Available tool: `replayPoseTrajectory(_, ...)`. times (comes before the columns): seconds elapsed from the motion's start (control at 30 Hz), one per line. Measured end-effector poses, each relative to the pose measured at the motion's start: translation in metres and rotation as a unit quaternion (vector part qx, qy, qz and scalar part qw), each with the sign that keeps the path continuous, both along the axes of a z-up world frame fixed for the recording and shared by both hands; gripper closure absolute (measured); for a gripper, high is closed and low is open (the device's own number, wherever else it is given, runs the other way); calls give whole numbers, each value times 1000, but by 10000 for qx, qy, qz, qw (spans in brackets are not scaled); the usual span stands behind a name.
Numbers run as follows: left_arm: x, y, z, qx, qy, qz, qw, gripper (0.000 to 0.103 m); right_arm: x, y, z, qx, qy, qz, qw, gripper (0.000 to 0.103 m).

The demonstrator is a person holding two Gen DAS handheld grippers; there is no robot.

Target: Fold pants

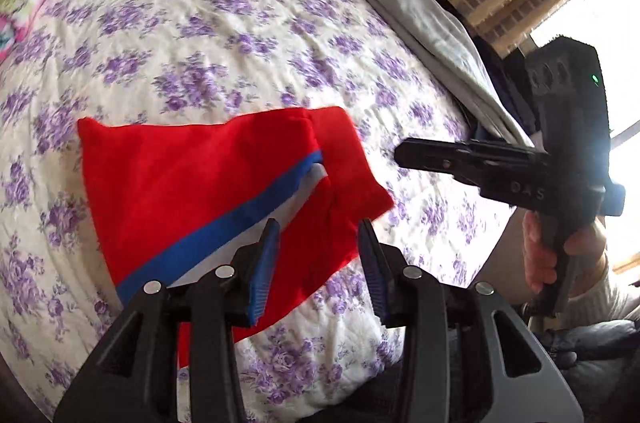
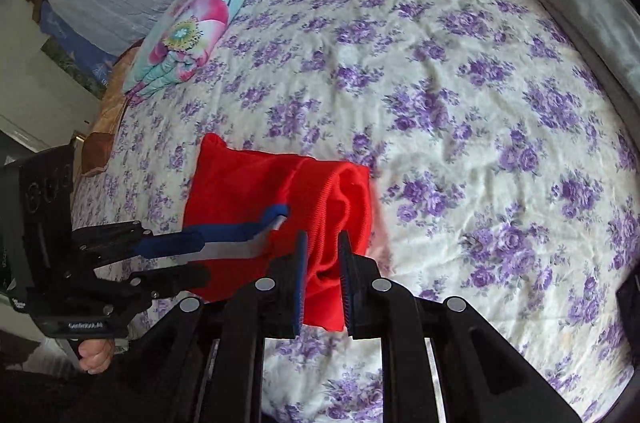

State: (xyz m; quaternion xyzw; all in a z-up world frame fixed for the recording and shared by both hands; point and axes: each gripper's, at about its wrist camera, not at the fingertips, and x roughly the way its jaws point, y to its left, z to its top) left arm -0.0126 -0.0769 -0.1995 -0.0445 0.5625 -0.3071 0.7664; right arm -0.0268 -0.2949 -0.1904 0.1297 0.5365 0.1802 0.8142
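Note:
The red pants [image 1: 208, 183] with a blue and white side stripe lie folded on the floral bedspread [image 1: 224, 31]. They also show in the right wrist view [image 2: 256, 191]. My left gripper [image 1: 318, 229] is open just above the pants' near right part, holding nothing. It shows at the left of the right wrist view [image 2: 202, 257]. My right gripper [image 2: 323, 243] is open over the pants' near right corner, with no cloth between its blue pads. From the left wrist view it [image 1: 400, 153] hangs to the right of the pants.
A flowered folded blanket [image 2: 192, 31] lies at the bed's far left. A grey folded cloth [image 1: 424, 19] lies along the bed's right edge by a window. The bedspread stretches wide beyond and to the right of the pants [image 2: 480, 95].

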Motion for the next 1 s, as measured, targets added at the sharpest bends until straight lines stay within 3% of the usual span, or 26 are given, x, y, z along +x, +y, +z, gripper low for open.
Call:
replayPoseTrajectory(0.13,16,19,-15,222,125,490,9985,64,1,27,5,16,-68,531,9986,86)
replayPoseTrajectory(0.23,26,19,-38,353,282,583,9973,64,-1,40,-20,-129,306,752,9966,86)
replayPoseTrajectory(0.33,30,16,-67,415,366,562,9969,64,-1,45,-62,-745,658,769,9921,89)
replayPoseTrajectory(0.47,31,21,-56,420,431,661,9960,64,6,57,-44,-993,645,1065,9872,87)
replayPoseTrajectory(0.53,20,29,-40,551,221,728,9956,64,14,64,-18,-1050,323,1231,9863,85)
replayPoseTrajectory(0.6,6,41,-25,471,96,832,9954,64,30,72,7,-961,-1,1327,9865,64)
replayPoseTrajectory(0.7,-16,64,-18,135,218,1124,9933,64,64,97,24,-746,-211,1522,9853,59)
replayPoseTrajectory(0.77,-27,74,-20,-25,309,1300,9910,64,87,126,20,-568,-196,1838,9811,59)
replayPoseTrajectory(0.87,-34,77,-24,-85,360,1391,9896,64,116,176,-5,-496,174,2209,9739,59)
replayPoseTrajectory(1.0,-32,72,-23,-341,329,1347,9898,64,131,223,-43,-1083,359,2557,9600,59)
